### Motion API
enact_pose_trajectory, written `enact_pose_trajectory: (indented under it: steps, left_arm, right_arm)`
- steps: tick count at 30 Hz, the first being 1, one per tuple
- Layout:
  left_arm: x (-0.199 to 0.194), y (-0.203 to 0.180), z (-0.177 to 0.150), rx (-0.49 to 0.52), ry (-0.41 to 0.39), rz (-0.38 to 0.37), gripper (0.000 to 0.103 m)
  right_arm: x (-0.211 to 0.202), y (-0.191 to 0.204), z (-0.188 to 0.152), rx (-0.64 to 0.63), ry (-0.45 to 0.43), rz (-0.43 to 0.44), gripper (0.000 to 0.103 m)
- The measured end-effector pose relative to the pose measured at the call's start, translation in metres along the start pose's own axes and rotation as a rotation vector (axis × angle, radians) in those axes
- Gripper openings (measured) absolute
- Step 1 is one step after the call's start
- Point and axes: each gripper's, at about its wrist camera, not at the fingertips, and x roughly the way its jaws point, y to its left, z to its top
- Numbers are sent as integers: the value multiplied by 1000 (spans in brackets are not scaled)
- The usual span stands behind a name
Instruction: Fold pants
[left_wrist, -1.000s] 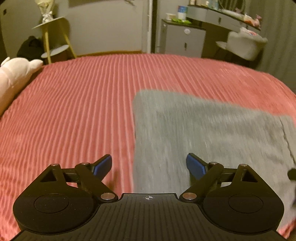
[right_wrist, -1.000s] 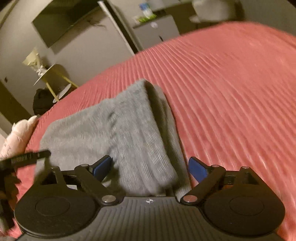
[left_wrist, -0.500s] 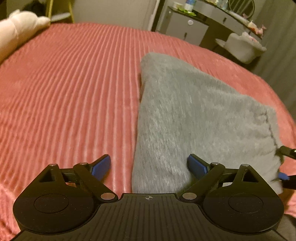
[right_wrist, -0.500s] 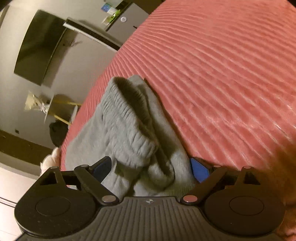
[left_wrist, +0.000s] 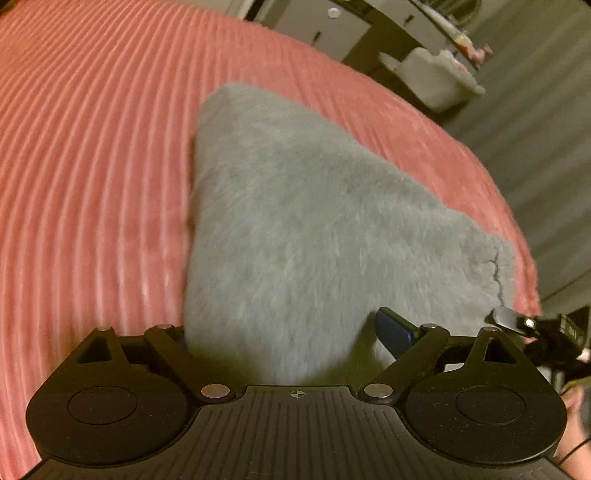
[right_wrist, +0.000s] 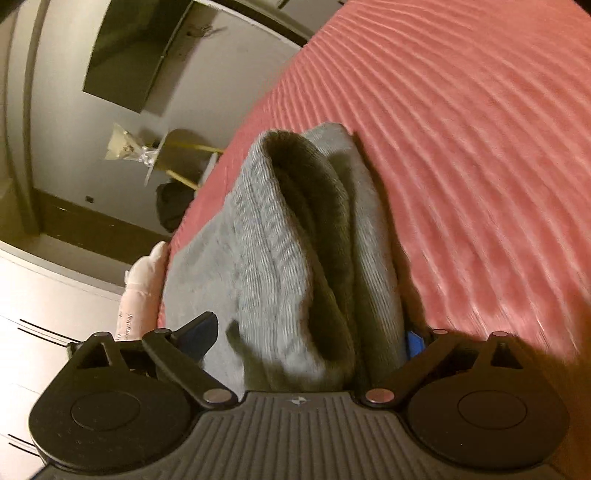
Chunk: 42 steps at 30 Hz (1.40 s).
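Observation:
Grey pants (left_wrist: 314, 221) lie folded on the pink ribbed bedspread (left_wrist: 92, 147). In the left wrist view my left gripper (left_wrist: 284, 332) is open, with the near left corner of the pants between its blue-padded fingers; the left pad is hidden by cloth. In the right wrist view my right gripper (right_wrist: 306, 336) is open around the bunched waistband end of the pants (right_wrist: 295, 240), which rises in thick folds between the fingers. The right gripper's tip also shows at the right edge of the left wrist view (left_wrist: 517, 321).
A pink plush toy (right_wrist: 144, 280) lies at the bed's left edge. A white stool (left_wrist: 432, 81) and a dresser (left_wrist: 332, 26) stand beyond the bed. A side table (right_wrist: 177, 151) and a dark wall screen (right_wrist: 129, 55) are by the wall.
Both grippers have moved down and forward onto the near edge of the pants. Cloth now sits between the fingers of each, and the waistband end has bunched up at the right gripper.

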Motion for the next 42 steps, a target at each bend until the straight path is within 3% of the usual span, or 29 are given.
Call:
enact_pose_trajectory:
  steps: [2, 5, 7, 11, 15, 16, 18, 22, 25, 35, 42]
  left_arm:
    - [-1, -9, 0, 67, -32, 21, 74]
    - [-3, -6, -6, 125, -54, 5, 68]
    - [0, 0, -5, 113, -57, -14, 73]
    - [9, -7, 0, 79, -47, -17, 88]
    - [12, -19, -6, 157, -64, 48, 87]
    - [10, -18, -6, 156, -70, 51, 81]
    - [3, -14, -7, 138, -85, 49, 70]
    - [-11, -14, -10, 136, -100, 62, 48]
    - [-20, -23, -11, 176, -113, 81, 39]
    - [-17, -39, -10, 225, -114, 144, 39]
    - [0, -36, -9, 214, -94, 178, 57]
  right_arm:
    - [5, 2, 3, -23, 10, -18, 67]
    - [5, 7, 1, -71, 8, -4, 66]
    - [8, 5, 1, -63, 6, 8, 67]
    - [20, 14, 2, -96, 36, 0, 88]
    - [25, 25, -1, -132, 19, -59, 89]
    - [23, 24, -3, -127, 4, -63, 87]
    - [19, 28, -9, -137, -25, -117, 69]
    - [14, 43, -19, -194, -62, -183, 62]
    - [16, 61, -23, -229, -78, -219, 60]
    - [11, 98, -33, -402, -78, -286, 58]
    - [30, 94, -23, -348, -44, -327, 69]
